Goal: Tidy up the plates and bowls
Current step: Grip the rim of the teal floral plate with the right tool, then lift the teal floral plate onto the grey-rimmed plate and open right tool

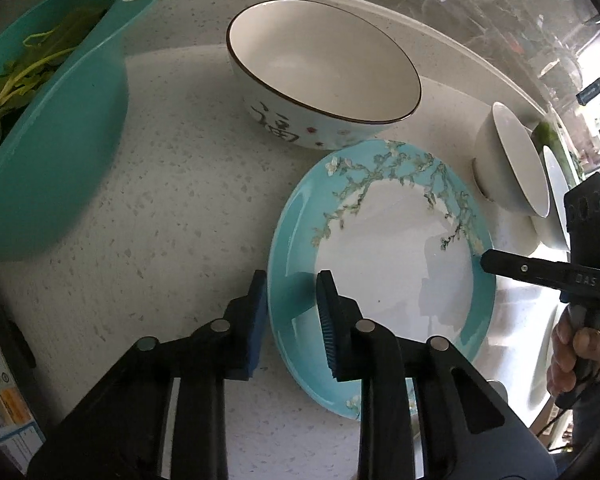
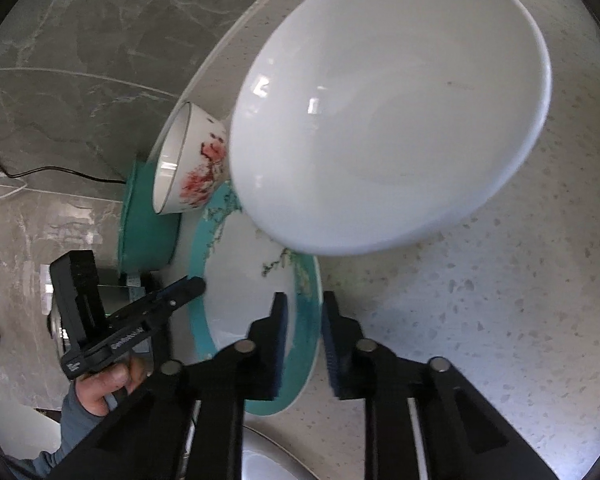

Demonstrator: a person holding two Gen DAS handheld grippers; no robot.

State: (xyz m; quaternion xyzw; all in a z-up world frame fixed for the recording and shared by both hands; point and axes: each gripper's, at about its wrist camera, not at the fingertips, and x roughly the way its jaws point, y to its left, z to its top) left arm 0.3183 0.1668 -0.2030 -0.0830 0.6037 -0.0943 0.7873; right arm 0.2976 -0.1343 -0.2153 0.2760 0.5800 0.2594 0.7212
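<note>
1. We have the left gripper (image 1: 292, 320) narrowed astride the near rim of the turquoise blossom plate (image 1: 380, 264); whether its pads bite, we cannot tell.
2. Right gripper (image 2: 304, 340) is pinched on the opposite rim, probably to share the load.
3. Beyond the plate on the counter (image 1: 172, 200): painted bowl (image 1: 320, 92), white bowl (image 2: 388, 112) alongside.

Speckled white counter (image 1: 172, 208) carrying blossom plate (image 1: 384, 248); painted bowl (image 1: 324, 80) sitting behind plate, teal colander (image 1: 52, 152) sitting left, white bowl (image 1: 512, 160) sitting right.
</note>
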